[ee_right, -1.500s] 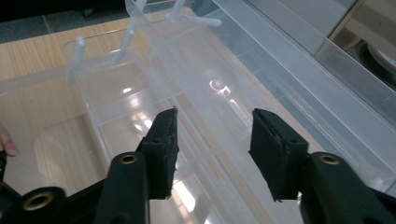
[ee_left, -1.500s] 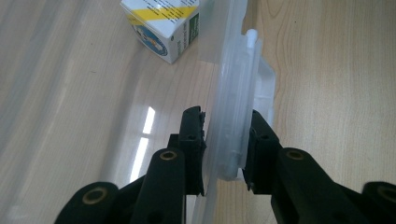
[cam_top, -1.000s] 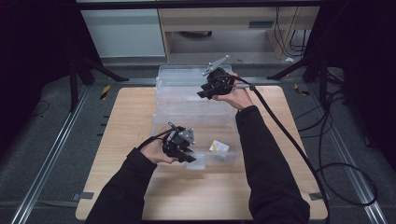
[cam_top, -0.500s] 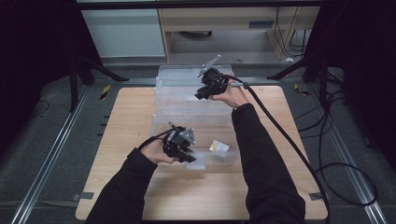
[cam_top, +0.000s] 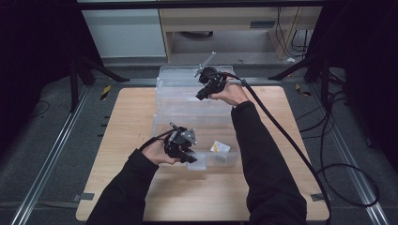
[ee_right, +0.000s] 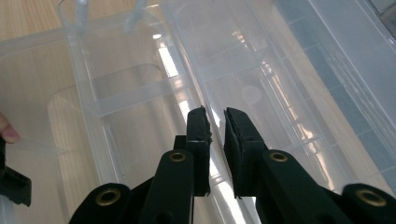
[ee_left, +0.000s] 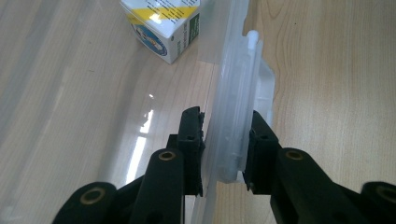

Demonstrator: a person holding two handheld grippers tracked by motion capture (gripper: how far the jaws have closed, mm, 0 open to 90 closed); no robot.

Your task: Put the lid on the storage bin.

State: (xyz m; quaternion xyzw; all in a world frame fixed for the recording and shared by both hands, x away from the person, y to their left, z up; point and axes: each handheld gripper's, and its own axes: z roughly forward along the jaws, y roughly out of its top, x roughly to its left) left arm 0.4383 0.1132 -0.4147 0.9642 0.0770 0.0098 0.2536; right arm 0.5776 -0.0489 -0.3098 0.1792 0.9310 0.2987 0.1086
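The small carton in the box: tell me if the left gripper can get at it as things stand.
Probably not yet. The left gripper is clamped on the box's near wall; the carton lies beyond, inside the box, with nothing over it. Letting go would free the way.

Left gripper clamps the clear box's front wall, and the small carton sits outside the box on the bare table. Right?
Not quite. The left gripper does clamp the clear box wall, but the small carton sits inside the box, as the high view shows.
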